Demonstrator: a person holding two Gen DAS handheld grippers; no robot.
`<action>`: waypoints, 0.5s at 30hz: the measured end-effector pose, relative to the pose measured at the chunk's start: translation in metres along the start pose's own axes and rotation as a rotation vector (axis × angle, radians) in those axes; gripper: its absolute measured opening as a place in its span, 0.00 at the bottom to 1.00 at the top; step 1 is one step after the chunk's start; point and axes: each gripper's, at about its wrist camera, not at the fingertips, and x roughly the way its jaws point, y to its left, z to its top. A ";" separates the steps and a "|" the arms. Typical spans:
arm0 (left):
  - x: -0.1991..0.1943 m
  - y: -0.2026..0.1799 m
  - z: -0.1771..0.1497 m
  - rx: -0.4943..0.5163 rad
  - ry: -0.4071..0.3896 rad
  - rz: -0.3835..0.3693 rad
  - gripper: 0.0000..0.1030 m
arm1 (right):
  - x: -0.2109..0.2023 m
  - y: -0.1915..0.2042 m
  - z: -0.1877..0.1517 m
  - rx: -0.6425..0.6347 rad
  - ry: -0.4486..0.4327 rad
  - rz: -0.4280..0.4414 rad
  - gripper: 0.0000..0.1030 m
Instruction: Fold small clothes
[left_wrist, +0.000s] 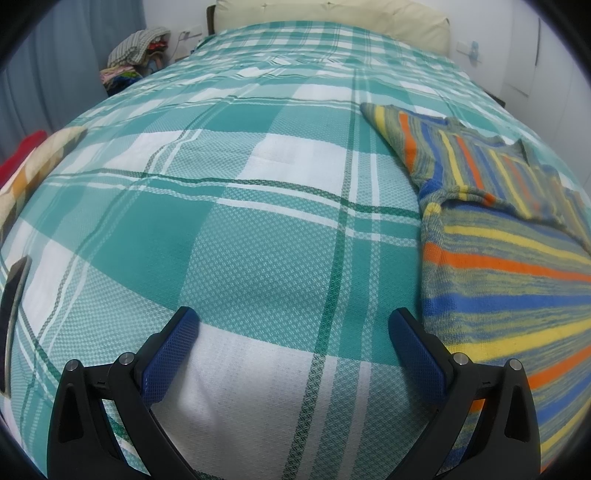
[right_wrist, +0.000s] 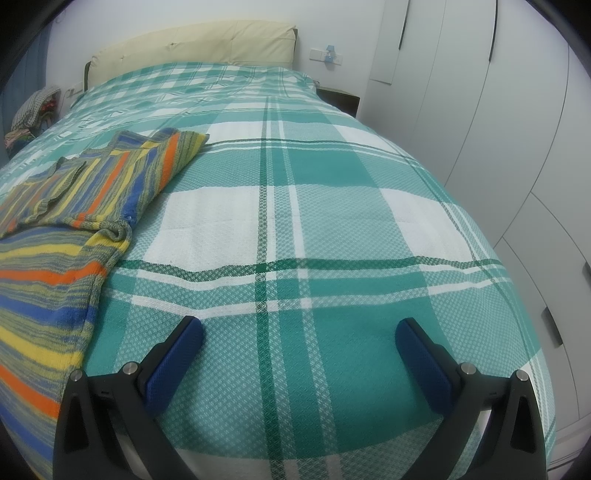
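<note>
A striped knit sweater (left_wrist: 509, 266) in blue, orange, yellow and grey-green lies flat on the green-and-white plaid bedspread (left_wrist: 236, 221). Its sleeves are folded across the chest. In the left wrist view it fills the right side. My left gripper (left_wrist: 293, 321) is open over bare bedspread, its right finger close to the sweater's edge. In the right wrist view the sweater (right_wrist: 55, 258) lies at the left. My right gripper (right_wrist: 299, 330) is open above the bedspread (right_wrist: 332, 221), with nothing between its fingers and the left finger near the sweater's side edge.
A cream headboard (right_wrist: 192, 44) stands at the far end of the bed. A pile of clothes (left_wrist: 138, 55) sits beside the bed at the far left. White wardrobe doors (right_wrist: 517, 129) run along the right side. A dark nightstand (right_wrist: 338, 98) stands by the headboard.
</note>
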 end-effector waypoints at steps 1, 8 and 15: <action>0.000 -0.002 0.000 0.001 0.000 0.001 1.00 | 0.000 0.000 0.000 0.000 0.000 0.000 1.00; 0.000 -0.002 0.000 0.002 0.000 0.002 1.00 | 0.000 0.000 0.000 0.000 0.000 0.000 1.00; 0.000 -0.001 0.000 0.004 0.000 0.006 1.00 | 0.000 0.000 0.000 0.000 0.000 0.001 1.00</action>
